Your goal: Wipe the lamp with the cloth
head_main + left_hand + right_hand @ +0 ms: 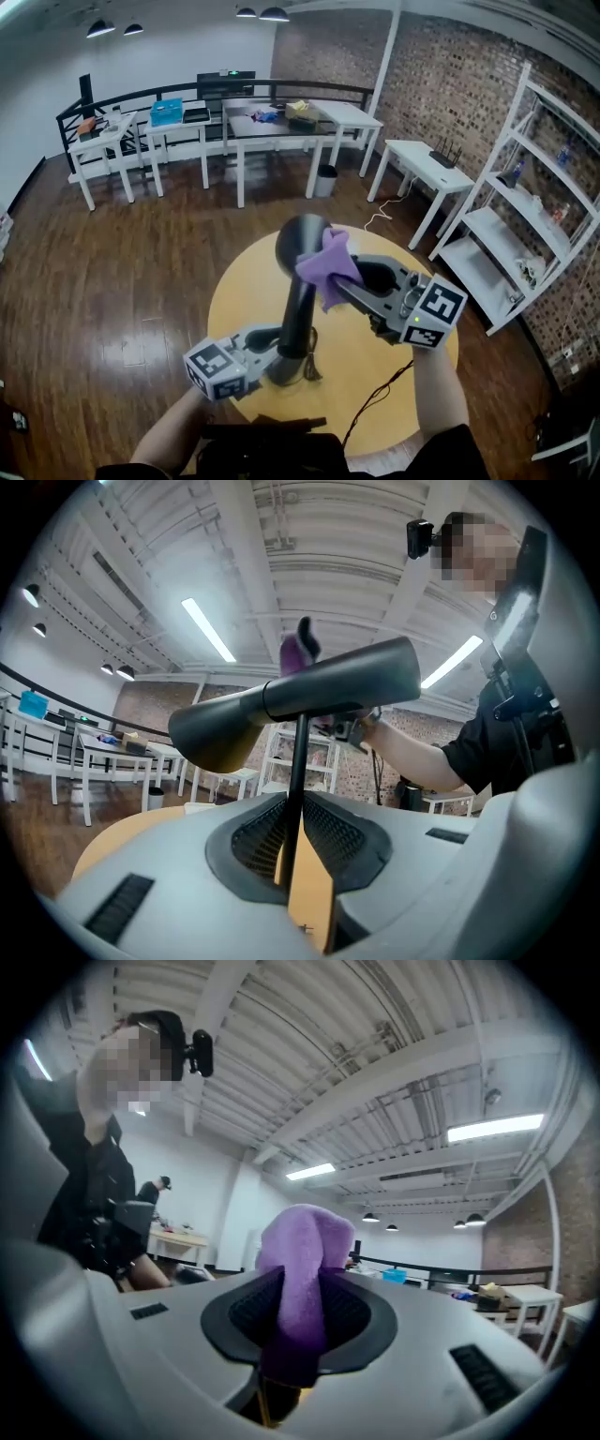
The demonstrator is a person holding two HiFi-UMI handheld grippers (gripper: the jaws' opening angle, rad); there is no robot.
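A black desk lamp (pixel 302 281) stands on the round wooden table (pixel 239 281), its shade (pixel 302 242) at the top of a thin stem. My left gripper (pixel 267 349) is shut on the lamp's stem (pixel 298 771) low down, near the base. The purple cloth (pixel 328 267) is bunched in my right gripper (pixel 349 286), whose jaws are shut on it. The cloth rests against the right side of the shade. In the right gripper view the cloth (pixel 302 1279) fills the gap between the jaws and hides the lamp. In the left gripper view the cloth (pixel 300 649) peeks over the shade (pixel 300 700).
A black cable (pixel 380 394) runs off the table's near edge. White tables (pixel 281 127) line the back rail, a white shelf unit (pixel 525 216) stands at the right by the brick wall, and a small bin (pixel 325 180) sits on the wood floor.
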